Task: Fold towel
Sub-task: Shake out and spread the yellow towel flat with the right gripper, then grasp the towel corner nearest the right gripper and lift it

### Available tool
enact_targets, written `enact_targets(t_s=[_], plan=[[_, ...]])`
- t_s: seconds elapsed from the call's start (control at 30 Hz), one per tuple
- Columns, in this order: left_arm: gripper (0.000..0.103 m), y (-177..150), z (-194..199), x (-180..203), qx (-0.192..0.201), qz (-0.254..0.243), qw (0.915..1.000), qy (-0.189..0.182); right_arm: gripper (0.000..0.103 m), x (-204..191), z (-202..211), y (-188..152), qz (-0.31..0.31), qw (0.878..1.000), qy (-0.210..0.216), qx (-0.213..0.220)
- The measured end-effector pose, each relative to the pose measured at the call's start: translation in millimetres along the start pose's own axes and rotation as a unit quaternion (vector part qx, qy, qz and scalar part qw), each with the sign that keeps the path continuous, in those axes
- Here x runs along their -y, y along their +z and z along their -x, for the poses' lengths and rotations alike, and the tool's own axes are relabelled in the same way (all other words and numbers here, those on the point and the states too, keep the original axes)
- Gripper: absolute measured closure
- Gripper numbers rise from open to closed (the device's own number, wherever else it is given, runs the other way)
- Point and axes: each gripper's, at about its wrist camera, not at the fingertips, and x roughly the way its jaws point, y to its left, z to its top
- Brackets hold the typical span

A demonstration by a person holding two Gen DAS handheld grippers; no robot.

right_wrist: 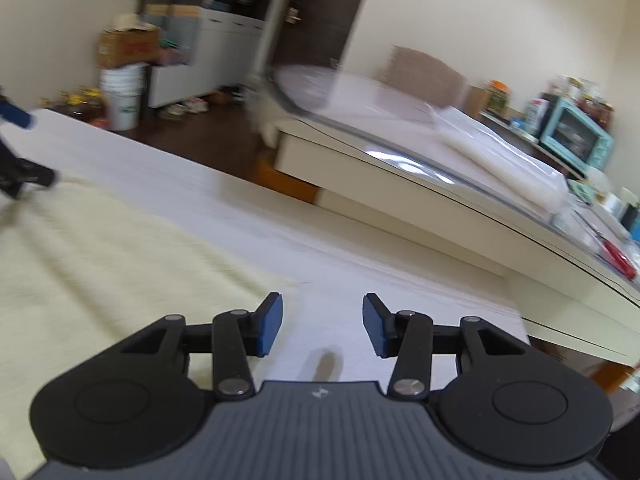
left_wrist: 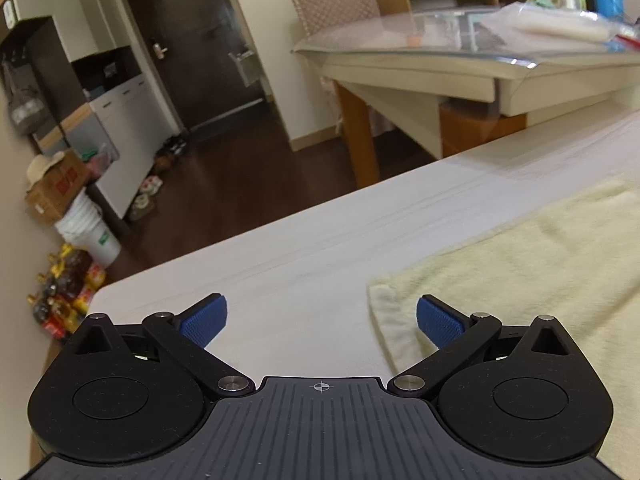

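Observation:
A pale yellow towel (left_wrist: 520,264) lies flat on a white cloth-covered surface (left_wrist: 304,248). My left gripper (left_wrist: 322,320) is open and empty, just above the surface at the towel's near left corner, its right pad over the towel's edge. In the right wrist view the towel (right_wrist: 104,248) spreads to the left. My right gripper (right_wrist: 322,324) is open and empty, low over the white surface (right_wrist: 360,264) at the towel's right edge. The left gripper shows at the far left of the right wrist view (right_wrist: 16,152).
A glass-topped table (left_wrist: 460,52) with a plastic bag and a blue jug stands beyond the surface; it also shows in the right wrist view (right_wrist: 440,168). A dark floor, a white bucket (left_wrist: 90,232), boxes and bottles lie past the surface's left edge.

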Motion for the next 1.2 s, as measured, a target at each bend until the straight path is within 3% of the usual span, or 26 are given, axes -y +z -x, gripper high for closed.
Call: enact_targets(t_s=[0.2,0.33,0.43,0.67,0.87,1.1,1.2], plan=[[0.000,-21,49,23,0.022,-0.038,0.9965,-0.071,0.052,-21,65,-29,0.016,0.994,0.105,0.030],[0.000,-39,63,45,0.023,-0.077,0.9936,-0.079,0.050,-37,107,-50,0.056,0.985,0.163,0.032],[0.000,-50,64,51,0.009,-0.085,0.9936,-0.074,0.050,-58,126,-66,0.136,0.973,0.187,0.012],[0.000,-63,71,50,-0.010,-0.084,0.9946,-0.061,0.050,-89,129,-82,0.266,0.950,0.165,-0.015],[0.000,-68,84,38,-0.009,-0.076,0.9962,-0.041,0.052,-107,117,-92,0.356,0.922,0.147,-0.029],[0.000,-75,100,16,-0.010,-0.065,0.9965,-0.050,0.086,-105,134,-106,0.375,0.918,0.125,-0.027],[0.000,-80,110,14,-0.014,-0.076,0.9935,-0.084,0.090,-105,144,-109,0.372,0.919,0.123,-0.032]])
